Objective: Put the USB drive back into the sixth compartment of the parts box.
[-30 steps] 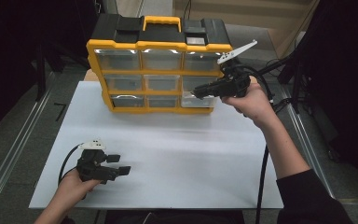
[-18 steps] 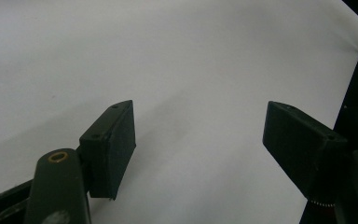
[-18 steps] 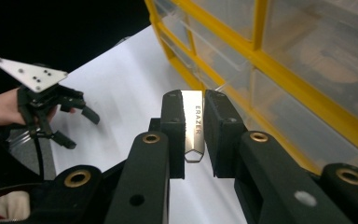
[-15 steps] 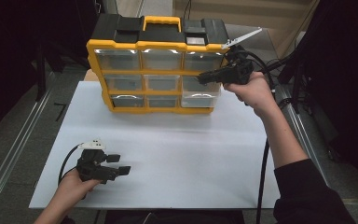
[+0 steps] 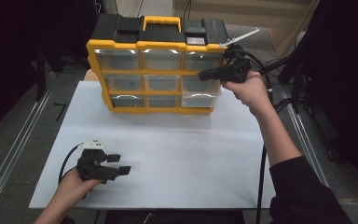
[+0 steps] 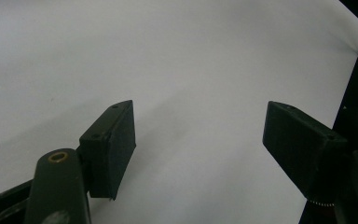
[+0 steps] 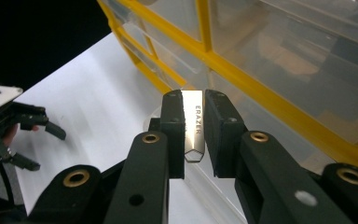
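A yellow-and-black drawer cabinet [image 5: 161,45] with clear drawers stands at the back of the white table sheet [image 5: 177,149]. My right gripper [image 5: 204,73] is held up against its right column, at the level of the middle-right drawer [image 5: 199,84]. In the right gripper view, my right gripper [image 7: 193,95] is shut on a small silver metal plate [image 7: 194,126] marked "ERAZER", close to the yellow frame [image 7: 242,77]. My left gripper [image 5: 120,163] rests low on the sheet at the front left, open and empty [image 6: 198,112]. The right gripper view shows my left gripper far off [image 7: 44,147].
The bottom-right drawer [image 5: 200,99] sticks out slightly from the cabinet front. Metal rails [image 5: 9,158] run along the table's left side. Cables [image 5: 262,177] trail from the right gripper past the forearm. Bare white sheet lies between the two hands.
My right hand has lifted the gripper from the lower drawer row up to the middle row, closer to the cabinet's right edge. The left hand has stayed still.
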### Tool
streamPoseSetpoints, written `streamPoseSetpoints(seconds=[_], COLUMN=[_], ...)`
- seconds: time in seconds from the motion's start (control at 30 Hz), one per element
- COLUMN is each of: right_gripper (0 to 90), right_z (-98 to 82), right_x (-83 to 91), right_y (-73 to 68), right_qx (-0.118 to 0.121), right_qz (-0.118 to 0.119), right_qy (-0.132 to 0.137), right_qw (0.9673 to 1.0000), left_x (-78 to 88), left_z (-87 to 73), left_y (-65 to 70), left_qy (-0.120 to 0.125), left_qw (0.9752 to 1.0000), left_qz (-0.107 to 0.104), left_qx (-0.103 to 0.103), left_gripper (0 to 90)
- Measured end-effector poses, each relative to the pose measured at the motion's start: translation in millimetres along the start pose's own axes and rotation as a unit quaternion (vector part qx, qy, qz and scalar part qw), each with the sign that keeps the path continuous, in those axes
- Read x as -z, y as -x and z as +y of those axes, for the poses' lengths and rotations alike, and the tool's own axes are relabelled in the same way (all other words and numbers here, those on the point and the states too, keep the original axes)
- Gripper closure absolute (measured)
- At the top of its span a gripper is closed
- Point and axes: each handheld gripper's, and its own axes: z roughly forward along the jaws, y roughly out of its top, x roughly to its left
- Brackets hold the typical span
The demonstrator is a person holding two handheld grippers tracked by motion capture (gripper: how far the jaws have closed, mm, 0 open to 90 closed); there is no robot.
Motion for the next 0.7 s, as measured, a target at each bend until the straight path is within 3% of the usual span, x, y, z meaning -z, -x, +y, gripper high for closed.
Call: streamPoseSetpoints(seconds=[0.23,0.5,0.7], right_gripper=[75.8,75.2,62.4], right_z=[-3.8,-8.7,-11.8], right_x=[-7.4,-19.8,-23.9], right_y=[3.4,5.3,5.5], right_qx=[-0.014,-0.010,-0.026], right_qz=[-0.014,-0.025,-0.032], right_qy=[-0.003,-0.010,-0.015], right_qw=[0.9998,0.9996,0.9990], left_x=[-0.2,0.5,0.4], left_z=[0.1,0.0,0.0], left_y=[0.2,-0.4,-0.4], left_qy=[0.000,-0.001,-0.001], left_qw=[1.0000,1.0000,1.0000], left_qz=[0.000,0.000,-0.001], left_qx=[-0.001,-0.002,-0.002], left_gripper=[26.6,26.6,26.6])
